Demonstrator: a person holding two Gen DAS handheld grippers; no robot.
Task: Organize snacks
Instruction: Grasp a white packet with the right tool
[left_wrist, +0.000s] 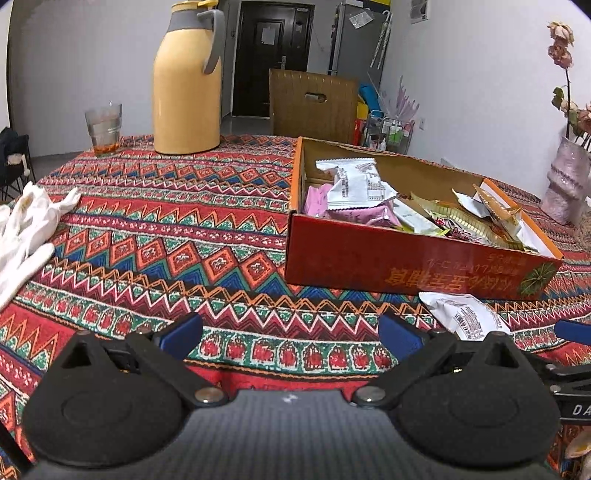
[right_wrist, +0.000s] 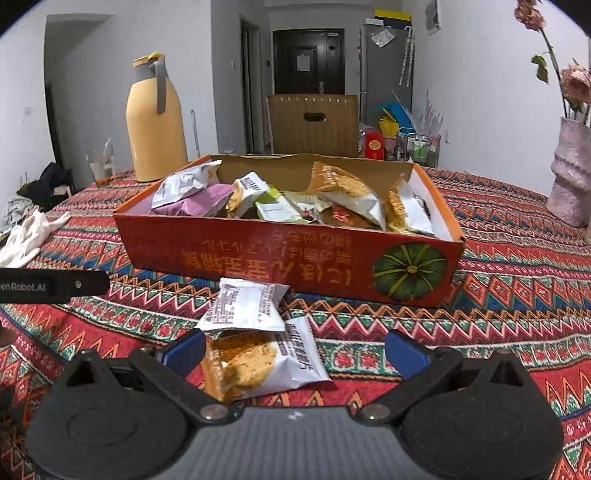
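Right tool (right_wrist: 295, 354) is hovering low at the bottom centre of the right wrist view, fingers spread wide, nothing held. Two loose snack packets are lying on the tabletop (right_wrist: 517, 295) just in front of the red box (right_wrist: 280, 258): a cracker packet (right_wrist: 262, 363) sitting between the blue fingertips (right_wrist: 184, 350), nearer the left one, and a white packet (right_wrist: 245, 304) overlapping its far edge, between it and the box wall. The box, mid-frame, is already holding a heap of mixed packets. Left tool (left_wrist: 290, 339) is sitting at the bottom of the left wrist view, also spread wide and empty, over bare cloth; the white packet (left_wrist: 465, 317) is showing at its lower right. A yellow thermos (right_wrist: 155, 122) and a glass (left_wrist: 104, 127) are standing at upper left, well apart from the work. Risks, as judged: closing now could be catching both overlapping packets, or pinching only a crinkly edge so the packet slips free; a hard squeeze could be crushing the cracker; a low lift could be snagging the box's near wall.
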